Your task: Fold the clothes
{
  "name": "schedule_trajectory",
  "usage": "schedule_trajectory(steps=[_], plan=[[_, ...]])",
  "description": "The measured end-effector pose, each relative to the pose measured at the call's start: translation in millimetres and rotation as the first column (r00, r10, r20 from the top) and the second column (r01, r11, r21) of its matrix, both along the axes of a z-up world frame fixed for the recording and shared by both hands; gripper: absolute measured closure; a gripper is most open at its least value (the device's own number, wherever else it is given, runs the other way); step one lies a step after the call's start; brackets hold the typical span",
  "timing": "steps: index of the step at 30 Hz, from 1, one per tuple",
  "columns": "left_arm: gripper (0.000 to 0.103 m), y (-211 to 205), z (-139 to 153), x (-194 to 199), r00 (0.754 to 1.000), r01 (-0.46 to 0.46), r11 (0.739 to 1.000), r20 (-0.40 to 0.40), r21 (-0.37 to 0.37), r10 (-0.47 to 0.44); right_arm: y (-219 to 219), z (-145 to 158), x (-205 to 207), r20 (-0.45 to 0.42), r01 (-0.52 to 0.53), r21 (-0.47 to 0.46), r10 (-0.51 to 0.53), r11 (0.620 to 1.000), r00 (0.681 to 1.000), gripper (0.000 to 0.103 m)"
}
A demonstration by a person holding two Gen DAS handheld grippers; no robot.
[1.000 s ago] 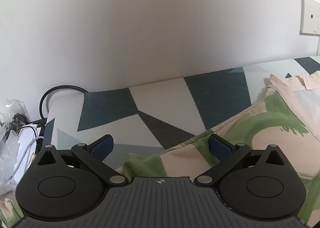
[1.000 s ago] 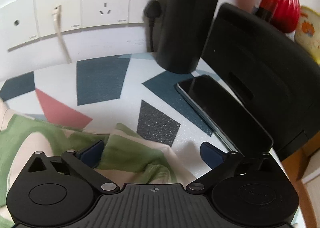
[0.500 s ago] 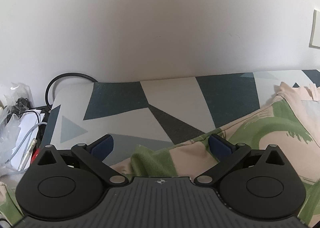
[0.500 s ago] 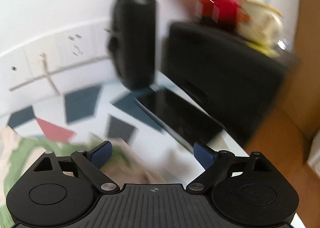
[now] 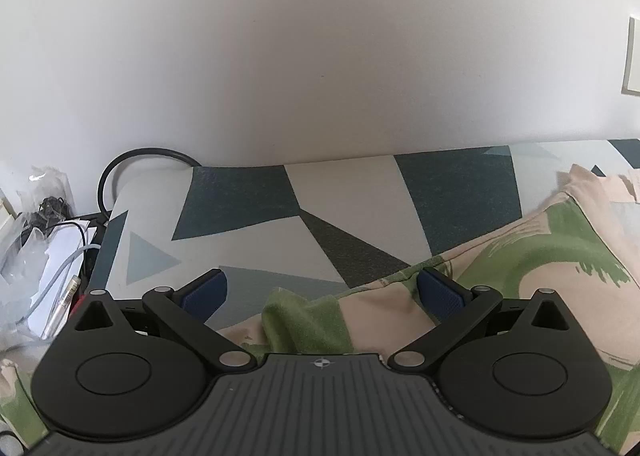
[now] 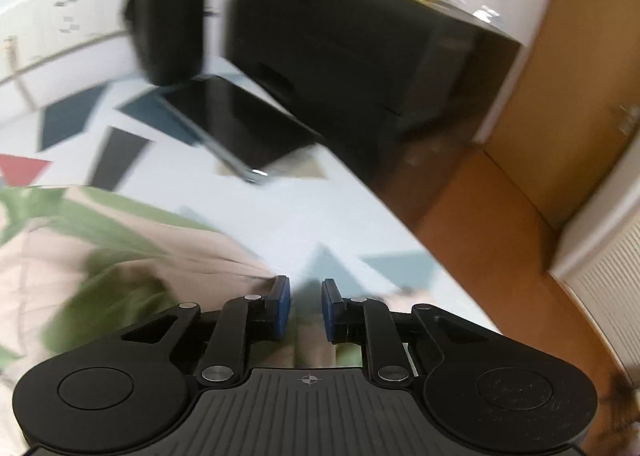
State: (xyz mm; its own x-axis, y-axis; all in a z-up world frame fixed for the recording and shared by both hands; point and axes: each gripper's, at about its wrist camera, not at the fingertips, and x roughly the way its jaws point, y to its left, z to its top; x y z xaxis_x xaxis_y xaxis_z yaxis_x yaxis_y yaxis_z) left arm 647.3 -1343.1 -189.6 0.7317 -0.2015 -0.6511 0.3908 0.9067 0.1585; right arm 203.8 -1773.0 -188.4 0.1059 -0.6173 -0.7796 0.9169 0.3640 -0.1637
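Note:
A peach and green patterned garment [image 5: 540,264] lies on the table with the geometric cover [image 5: 340,192]. In the left wrist view its crumpled green edge [image 5: 304,316] sits between the wide-apart fingers of my left gripper [image 5: 322,292], which is open and pinches nothing. In the blurred right wrist view the garment [image 6: 120,256] spreads to the left. My right gripper [image 6: 305,308] has its blue pads drawn close on a fold of that cloth near the table's right edge.
A black bottle [image 6: 168,8], a dark phone [image 6: 240,128] and a black box [image 6: 360,56] stand at the back right. The table edge [image 6: 400,216] drops to a brown floor. Cables and plastic bags [image 5: 36,240] lie left of the table.
My right gripper swung right and closed from wide open onto the garment's fold. The left gripper shifted slightly left and stayed open.

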Motion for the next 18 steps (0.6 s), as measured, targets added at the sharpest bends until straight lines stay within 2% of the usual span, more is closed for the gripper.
schedule_trajectory(steps=[1, 2, 3, 5, 13, 14, 16, 17, 18], plan=[[0.000, 0, 0, 0, 1.000, -0.002, 1.000, 0.000, -0.003, 0.002, 1, 3, -1, -0.024, 0.018, -0.012, -0.018, 1.000, 1.000, 0.087], [0.000, 0, 0, 0, 1.000, -0.004, 1.000, 0.000, -0.004, 0.004, 7, 11, -2, 0.010, 0.007, -0.027, -0.007, 1.000, 1.000, 0.085], [0.000, 0, 0, 0, 1.000, -0.005, 1.000, 0.000, -0.005, 0.005, 12, 19, -2, 0.044, -0.004, -0.042, 0.005, 0.999, 0.999, 0.074], [0.000, -1, 0, -1, 1.000, -0.007, 1.000, 0.000, -0.003, 0.007, 24, 27, 3, 0.097, -0.033, -0.034, 0.036, 0.999, 0.995, 0.067], [0.000, -2, -1, -2, 1.000, -0.013, 1.000, 0.004, 0.003, 0.013, 74, 28, 42, 0.271, -0.192, 0.105, 0.157, 0.976, 0.950, 0.066], [0.000, -2, -1, -3, 1.000, -0.013, 1.000, 0.004, 0.004, 0.013, 74, 25, 46, 0.265, -0.197, 0.117, 0.160, 0.973, 0.951, 0.068], [0.000, -2, -2, -3, 1.000, -0.013, 1.000, 0.003, 0.004, 0.013, 73, 18, 45, 0.263, -0.202, 0.147, 0.159, 0.968, 0.951, 0.079], [0.000, -2, -2, -3, 1.000, -0.013, 1.000, 0.003, 0.003, 0.013, 74, 16, 42, 0.241, -0.204, 0.153, 0.164, 0.967, 0.956, 0.100], [0.000, -1, -2, -3, 1.000, -0.013, 1.000, 0.002, 0.001, 0.013, 75, 14, 39, 0.220, -0.205, 0.158, 0.168, 0.966, 0.961, 0.102]])
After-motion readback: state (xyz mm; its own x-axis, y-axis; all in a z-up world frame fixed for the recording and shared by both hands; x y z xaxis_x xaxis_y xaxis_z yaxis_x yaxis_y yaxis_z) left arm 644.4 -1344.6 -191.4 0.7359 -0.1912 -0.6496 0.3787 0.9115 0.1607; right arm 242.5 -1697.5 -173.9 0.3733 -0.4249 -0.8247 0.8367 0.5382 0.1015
